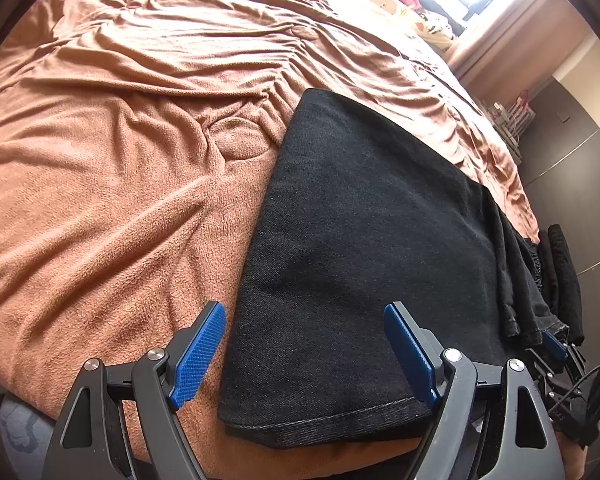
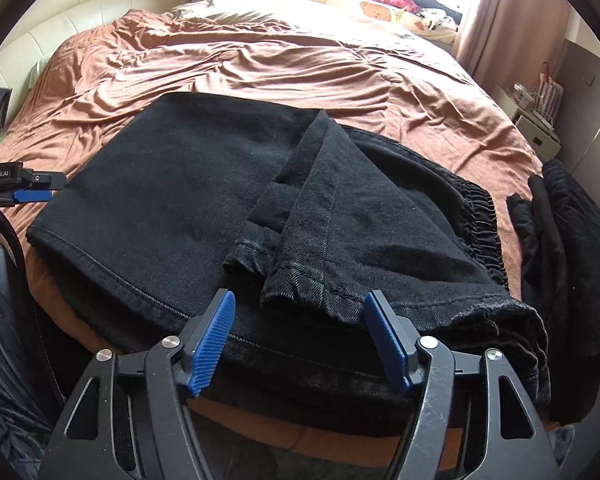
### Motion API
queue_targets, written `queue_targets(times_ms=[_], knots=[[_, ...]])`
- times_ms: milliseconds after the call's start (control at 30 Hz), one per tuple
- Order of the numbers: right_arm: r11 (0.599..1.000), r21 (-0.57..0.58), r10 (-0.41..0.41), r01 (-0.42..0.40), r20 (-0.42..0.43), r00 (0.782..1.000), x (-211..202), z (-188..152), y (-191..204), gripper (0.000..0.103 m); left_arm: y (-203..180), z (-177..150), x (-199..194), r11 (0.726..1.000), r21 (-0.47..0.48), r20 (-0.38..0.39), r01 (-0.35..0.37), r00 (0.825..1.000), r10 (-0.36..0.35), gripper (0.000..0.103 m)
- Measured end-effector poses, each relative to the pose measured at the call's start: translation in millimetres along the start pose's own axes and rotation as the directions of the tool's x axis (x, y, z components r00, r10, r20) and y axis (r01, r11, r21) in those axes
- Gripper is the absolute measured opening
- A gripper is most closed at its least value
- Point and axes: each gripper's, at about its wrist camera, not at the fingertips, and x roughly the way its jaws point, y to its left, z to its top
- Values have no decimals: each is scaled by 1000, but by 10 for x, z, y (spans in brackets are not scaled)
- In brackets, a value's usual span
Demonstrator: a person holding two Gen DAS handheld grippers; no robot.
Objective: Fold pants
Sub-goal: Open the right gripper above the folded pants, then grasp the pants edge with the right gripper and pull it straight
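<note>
Right claw: blue-padded black two-finger gripper (image 2: 300,340) released, hem corner between jaws, unpinched
Left claw: matching gripper (image 1: 306,354) released above folded edge
Pants: black denim trousers (image 2: 188,184), folded, at near edge of brown fleece bed cover (image 2: 260,68)
Handling: thick, limp; judged best gripped at hems
Axis: lengthwise along near edge; waistband right

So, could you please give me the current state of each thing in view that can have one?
pants: folded over on the bed, leg hems lying loose on top.
left hand-held gripper: open, nothing between its fingers.
right hand-held gripper: open, holding nothing.
blanket: spread out, wrinkled.
dark clothes: piled beside the pants.
</note>
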Motion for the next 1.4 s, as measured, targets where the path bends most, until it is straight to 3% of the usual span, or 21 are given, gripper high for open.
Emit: queue_targets(times_ms=[100, 167, 200, 267, 333, 400, 600, 933, 1167, 1400], knots=[[999, -39, -24, 24, -10, 1000, 99, 66, 75, 64, 11, 11, 35, 1000, -8, -4, 0, 1000, 0, 83], [996, -68, -51, 50, -15, 999, 164, 104, 127, 59, 17, 19, 58, 1000, -14, -8, 2, 1000, -2, 83], [995, -77, -65, 63, -20, 998, 199, 116, 145, 49, 19, 21, 67, 1000, -15, -9, 3, 1000, -3, 83], [994, -84, -71, 68, -33, 997, 266, 140, 152, 41, 19, 23, 77, 1000, -17, -8, -3, 1000, 3, 83], [995, -82, -62, 60, -29, 998, 272, 164, 143, 15, 20, 25, 78, 1000, -18, -3, -7, 1000, 7, 83], [996, -69, -59, 58, -13, 998, 237, 191, 104, 7, 29, 28, 75, 1000, -20, 1, -10, 1000, 10, 83], [998, -22, -66, 67, 42, 997, 38, 217, -69, 6, 58, 51, 38, 999, -31, 19, -6, 1000, 6, 83], [995, 56, 78, -82, 66, 995, -284, 251, -524, 6, 73, 72, -33, 999, -36, 35, 6, 999, -5, 83], [994, 106, 12, -24, 116, 993, -485, 303, -761, 5, 78, 91, -53, 999, -38, 43, 6, 999, -4, 83], [993, 103, -73, 60, 123, 990, -441, 596, -930, 5, 63, 126, -47, 999, -40, 49, 6, 999, -4, 83]])
